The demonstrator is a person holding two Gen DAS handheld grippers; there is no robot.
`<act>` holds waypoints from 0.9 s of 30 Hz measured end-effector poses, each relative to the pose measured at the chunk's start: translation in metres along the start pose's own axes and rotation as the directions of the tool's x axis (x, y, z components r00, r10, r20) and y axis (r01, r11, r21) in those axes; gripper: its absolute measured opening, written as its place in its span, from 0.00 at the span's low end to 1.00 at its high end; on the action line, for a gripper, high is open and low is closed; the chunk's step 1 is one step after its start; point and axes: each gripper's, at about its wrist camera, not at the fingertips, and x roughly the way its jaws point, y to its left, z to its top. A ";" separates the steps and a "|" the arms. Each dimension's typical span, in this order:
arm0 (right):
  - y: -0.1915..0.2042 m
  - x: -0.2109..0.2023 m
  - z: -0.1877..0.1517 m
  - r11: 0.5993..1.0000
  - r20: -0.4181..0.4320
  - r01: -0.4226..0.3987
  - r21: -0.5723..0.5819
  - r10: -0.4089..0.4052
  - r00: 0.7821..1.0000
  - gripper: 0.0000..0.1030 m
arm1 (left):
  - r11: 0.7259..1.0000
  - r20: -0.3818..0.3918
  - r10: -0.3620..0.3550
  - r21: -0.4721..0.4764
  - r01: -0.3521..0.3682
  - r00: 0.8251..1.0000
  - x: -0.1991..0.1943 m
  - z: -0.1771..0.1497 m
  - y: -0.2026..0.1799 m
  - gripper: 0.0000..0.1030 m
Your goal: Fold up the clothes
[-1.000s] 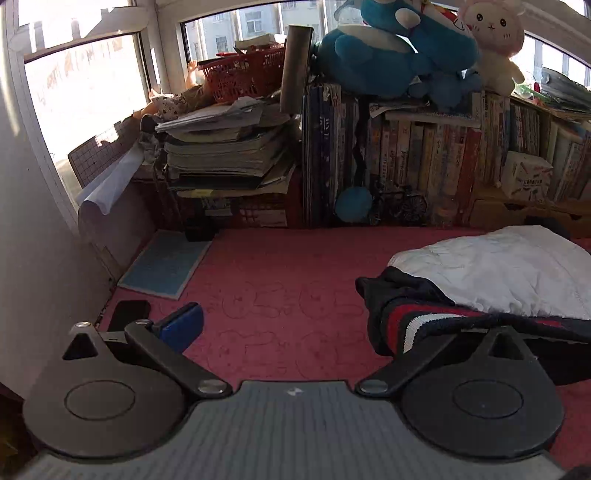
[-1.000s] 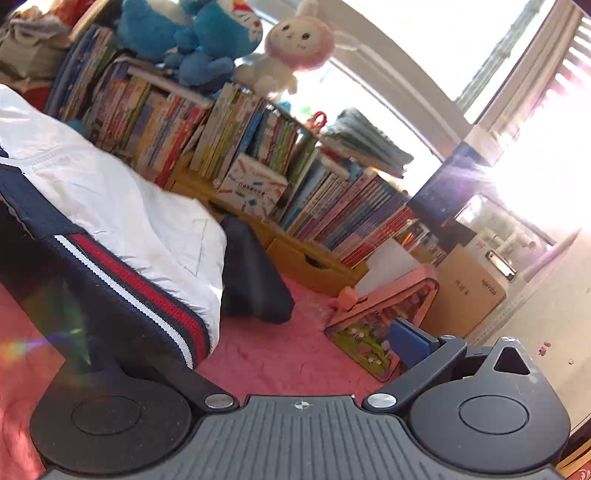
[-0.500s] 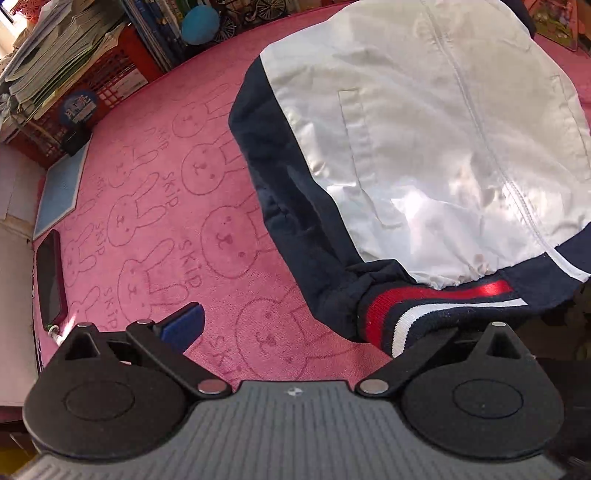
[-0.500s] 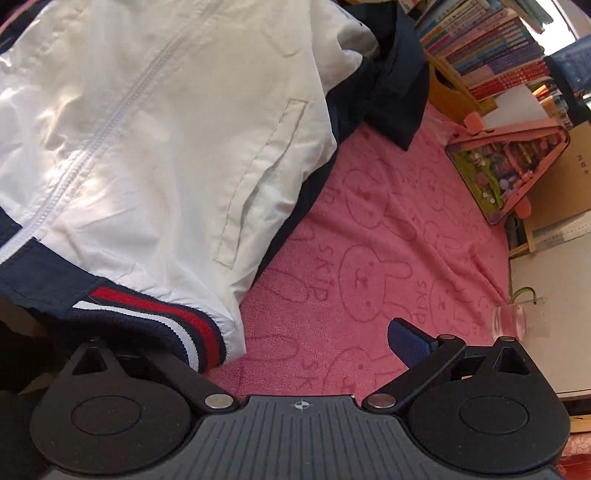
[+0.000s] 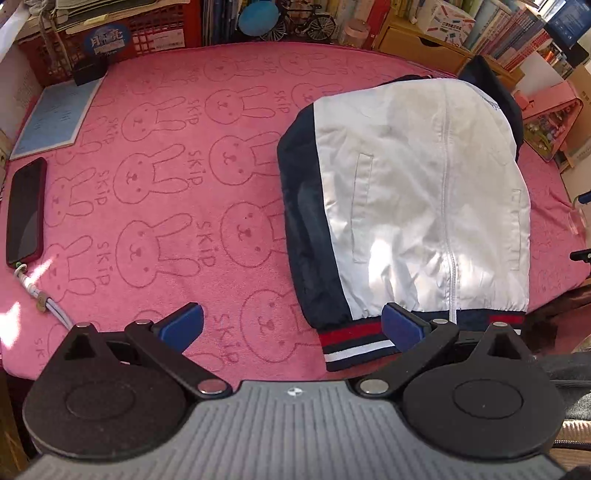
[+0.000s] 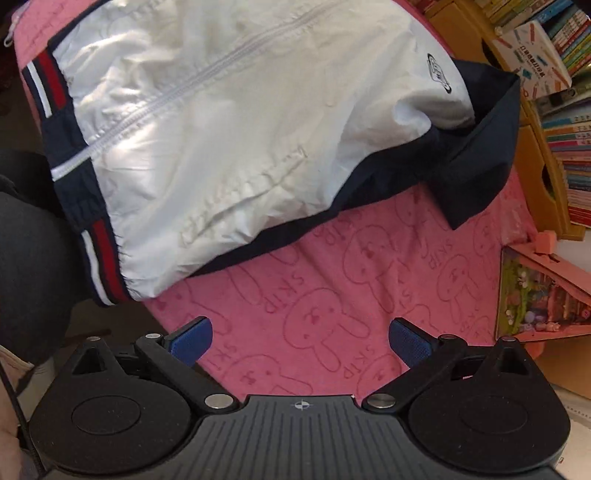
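While both pairs of blue-padded fingers are spread wide, nothing is gripped by either. The left gripper (image 5: 291, 326) is held over the near edge of the pink cloth (image 5: 155, 206), its right pad seen just in front of the jacket's (image 5: 413, 192) striped hem; whether contact is made cannot be told. The right gripper (image 6: 301, 339) is seen above bare cloth beside the jacket (image 6: 229, 122), apart from it. The jacket is laid flat on the cloth, front up, zip closed, its long axis running from the ribbed hem (image 5: 354, 339) at the near edge away toward the bookshelves (image 5: 491, 33). Thin, creased white fabric is bordered by navy side panels; the hem is banded red, white and navy. A rabbit pattern is printed across the towel-like cloth.
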 end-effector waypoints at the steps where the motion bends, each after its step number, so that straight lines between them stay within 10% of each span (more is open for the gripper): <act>1: -0.012 0.002 -0.001 0.999 0.016 0.008 0.053 -0.009 1.000 0.94 | 0.999 0.028 0.023 -0.039 -0.022 0.999 0.001 0.003 0.003 1.00; 4: -0.064 -0.014 0.021 0.944 0.204 -0.074 0.321 0.007 0.979 0.91 | 0.986 0.075 0.057 -0.159 -0.045 0.996 0.014 0.024 0.010 1.00; 7: -0.120 -0.031 0.093 0.841 0.465 -0.251 0.479 -0.001 0.885 1.00 | 0.971 0.091 0.051 -0.238 -0.028 0.995 0.032 0.046 0.006 1.00; 10: -0.150 -0.008 0.182 0.870 0.529 -0.203 0.450 -0.077 0.845 1.00 | 0.975 0.104 0.044 -0.223 -0.020 0.994 0.046 0.070 -0.008 1.00; 12: -0.156 0.024 0.243 0.909 0.509 -0.124 0.398 -0.106 0.854 1.00 | 0.979 0.116 0.063 -0.200 -0.039 0.991 0.049 0.086 -0.017 1.00; 15: -0.158 0.079 0.284 0.946 0.358 -0.025 0.322 -0.097 0.929 0.89 | 0.982 0.137 0.105 -0.172 -0.081 0.985 0.052 0.111 -0.025 1.00; 27: -0.096 0.125 0.061 0.766 0.176 -0.091 0.636 -0.030 0.984 0.91 | 0.986 0.107 0.110 0.114 -0.123 0.988 0.148 0.212 -0.104 1.00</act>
